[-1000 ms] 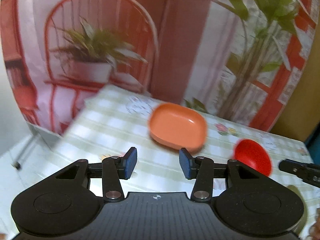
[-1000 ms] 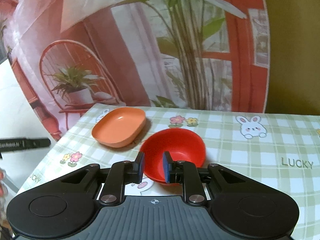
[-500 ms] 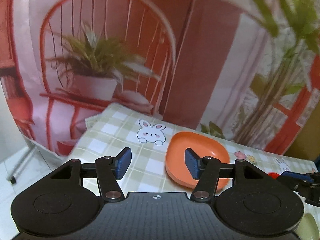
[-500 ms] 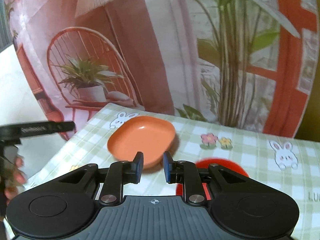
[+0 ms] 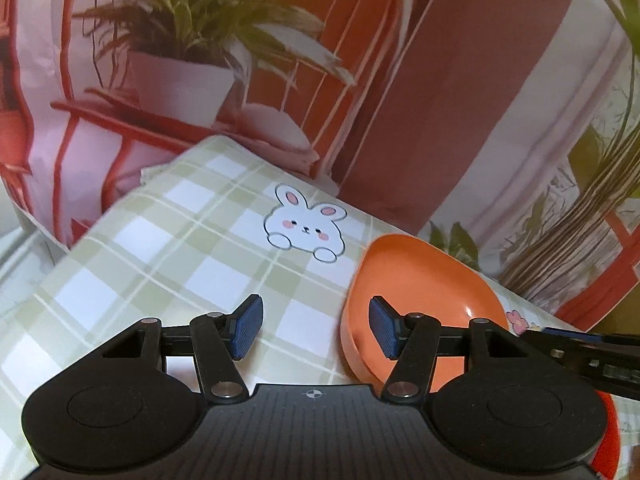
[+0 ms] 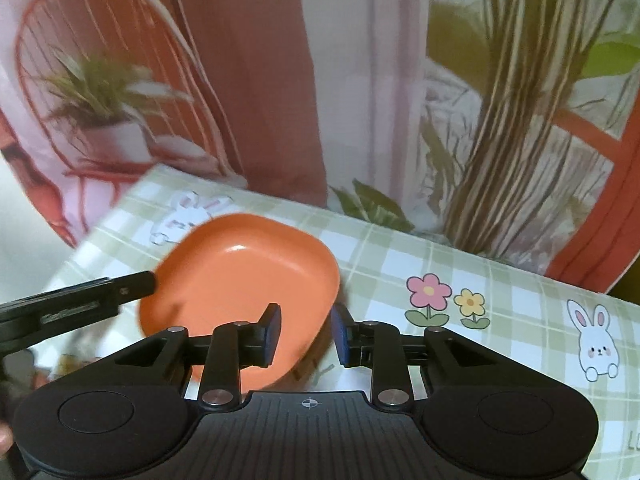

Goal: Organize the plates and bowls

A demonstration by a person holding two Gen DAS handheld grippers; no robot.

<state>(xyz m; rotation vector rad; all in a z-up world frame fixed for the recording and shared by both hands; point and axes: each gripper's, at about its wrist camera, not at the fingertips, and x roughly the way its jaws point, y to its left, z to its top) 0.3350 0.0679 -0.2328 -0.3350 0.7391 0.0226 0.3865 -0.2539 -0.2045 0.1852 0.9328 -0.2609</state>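
Note:
An orange squarish plate (image 5: pixel 424 292) (image 6: pixel 240 280) sits on the green checked tablecloth (image 5: pixel 168 264) near its far left corner. My left gripper (image 5: pixel 316 332) is open, its jaws straddling the plate's left rim: the right finger is over the plate, the left finger is outside it. My right gripper (image 6: pixel 306 334) is open with a narrower gap, its jaws straddling the plate's near right rim. A sliver of the red bowl (image 5: pixel 610 436) shows low at the right edge of the left wrist view, mostly hidden by the gripper body.
A printed backdrop with a chair and plants hangs right behind the table's far edge. The table's left edge drops off beside the plate. The left gripper (image 6: pixel 76 300) reaches in from the left in the right wrist view.
Both grippers have moved forward and closed in on the orange plate. The red bowl has dropped out of the right wrist view. The right jaws have opened wider.

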